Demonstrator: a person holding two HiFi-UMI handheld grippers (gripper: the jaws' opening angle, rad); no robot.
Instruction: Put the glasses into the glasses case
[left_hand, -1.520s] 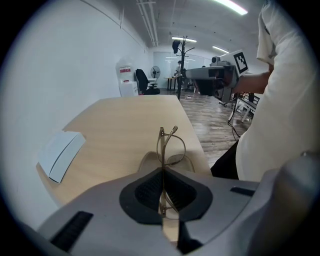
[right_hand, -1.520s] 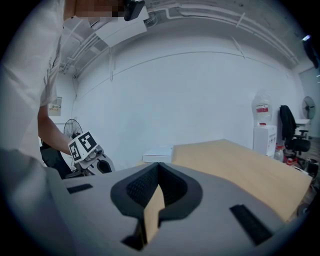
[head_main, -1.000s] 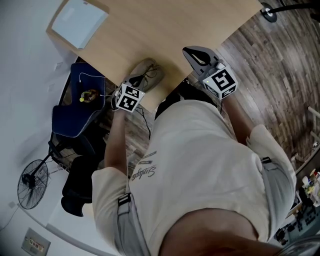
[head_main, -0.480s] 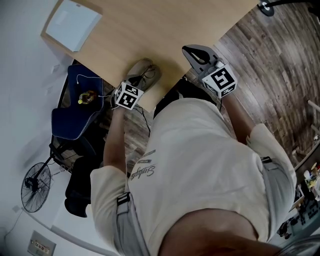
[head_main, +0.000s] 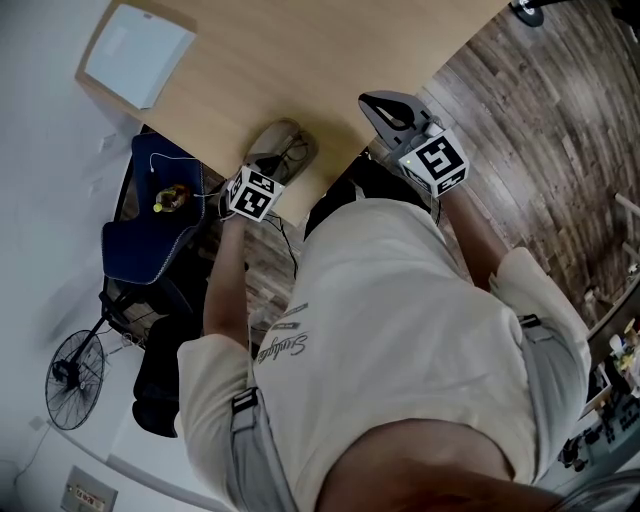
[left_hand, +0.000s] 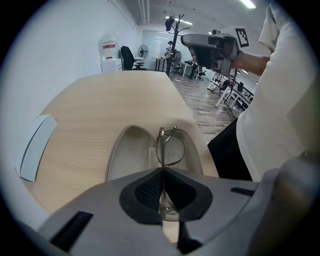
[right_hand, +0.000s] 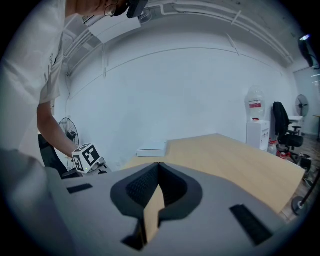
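Note:
An open beige glasses case (left_hand: 129, 150) lies near the front edge of the wooden table (left_hand: 95, 105). Thin metal-framed glasses (left_hand: 170, 147) stand on edge inside its right half. My left gripper (left_hand: 162, 171) is shut on the near part of the glasses, just above the case. In the head view the case (head_main: 300, 135) and the left gripper (head_main: 265, 172) are at the table's edge. To their right my right gripper (head_main: 385, 108) hovers over the table corner, apart from the case. Its jaws (right_hand: 159, 165) are shut with nothing between them.
A flat white box (head_main: 135, 55) lies at the table's far left corner. To the left of the person stand a blue chair (head_main: 150, 225) holding small items and, farther back, a floor fan (head_main: 68, 365). Wooden flooring (head_main: 540, 120) lies to the right.
The head view drifts slightly. Both grippers keep their places relative to the case and table.

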